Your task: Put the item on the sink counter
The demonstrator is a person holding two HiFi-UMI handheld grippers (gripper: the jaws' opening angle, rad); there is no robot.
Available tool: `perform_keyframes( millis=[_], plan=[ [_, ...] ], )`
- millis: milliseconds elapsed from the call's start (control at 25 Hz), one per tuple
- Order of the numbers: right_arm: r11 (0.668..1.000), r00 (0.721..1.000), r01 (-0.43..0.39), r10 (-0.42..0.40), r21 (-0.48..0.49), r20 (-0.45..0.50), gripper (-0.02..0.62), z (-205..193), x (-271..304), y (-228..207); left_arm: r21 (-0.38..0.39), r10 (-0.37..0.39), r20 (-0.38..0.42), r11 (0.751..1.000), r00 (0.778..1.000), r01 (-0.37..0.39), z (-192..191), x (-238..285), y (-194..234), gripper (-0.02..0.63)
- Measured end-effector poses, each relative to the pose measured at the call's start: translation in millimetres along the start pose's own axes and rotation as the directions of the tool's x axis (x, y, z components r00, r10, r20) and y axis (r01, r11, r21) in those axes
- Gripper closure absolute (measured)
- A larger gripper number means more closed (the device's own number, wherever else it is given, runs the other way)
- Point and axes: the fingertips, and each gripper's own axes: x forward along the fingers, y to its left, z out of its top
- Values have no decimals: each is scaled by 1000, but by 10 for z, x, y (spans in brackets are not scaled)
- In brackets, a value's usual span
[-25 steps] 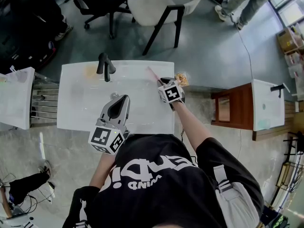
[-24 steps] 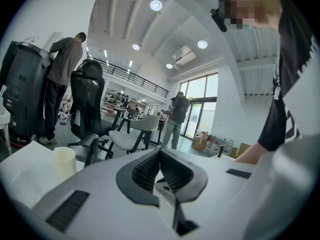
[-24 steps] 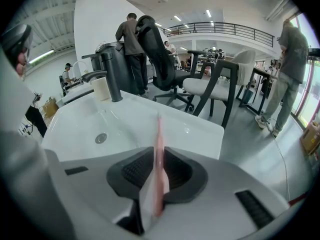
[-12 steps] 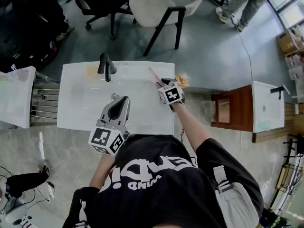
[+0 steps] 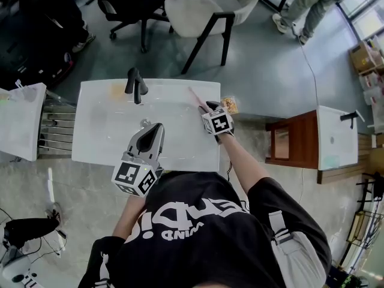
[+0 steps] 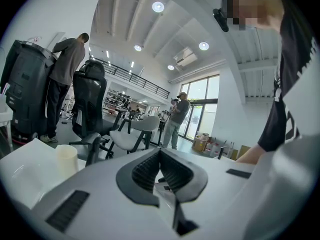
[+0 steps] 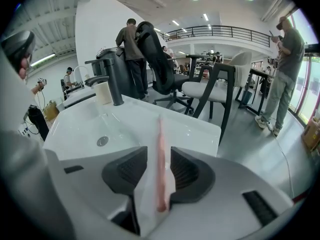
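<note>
A thin pink stick in a clear wrapper point(image 7: 160, 154) stands between the jaws of my right gripper point(image 7: 159, 170). Those jaws have just been opening, and a gap shows between each pad and the wrapper. In the head view the pink stick point(image 5: 195, 94) reaches from the right gripper point(image 5: 208, 106) over the back right rim of the white sink counter point(image 5: 180, 146). My left gripper point(image 5: 153, 128) hovers over the basin, its jaws point(image 6: 159, 153) meeting at the tip with nothing between them.
A black faucet point(image 5: 135, 84) and a pale cup point(image 7: 103, 92) stand at the back of the sink; the drain point(image 7: 102, 141) lies in the basin. A snack packet point(image 5: 229, 104) sits at the counter's right edge. Chairs point(image 5: 201, 11) stand behind, and a brown cabinet point(image 5: 294, 138) is at the right.
Both grippers stay in place over the sink, the pink stick still pointing out of the right one. A person at the lower left edge has moved.
</note>
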Motion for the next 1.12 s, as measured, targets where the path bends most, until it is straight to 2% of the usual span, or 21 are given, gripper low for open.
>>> perform_keyframes(
  millis=[80,200,320,560,720,920,1120],
  plan=[
    [1000,1000,-1,1,3,9,450,-13,-30,1,-6,-1,1,1000,1000,1,-4,-3,2,586],
    [1000,999,6,-7,10,32,523,15,-129,2,-11,-6,-2,1000,1000,6,-10,1,-13,586],
    [1000,999,7,-7,6,46,558,24,-204,33,-14,-12,-4,1000,1000,12,-18,11,-38,586],
    [1000,998,-20,21,-9,62,577,42,-365,169,-21,-22,-13,1000,1000,22,-42,29,-78,586],
    [999,992,-52,53,-14,115,577,178,-551,348,-18,-27,-23,999,999,27,-64,43,-90,586],
    [995,971,-93,99,-38,218,577,471,-882,589,-16,-35,-28,999,999,35,-64,69,-119,586],
    [990,933,-127,141,-65,332,577,776,-1296,810,-11,-35,-26,999,999,35,-49,79,-126,586]
  ],
)
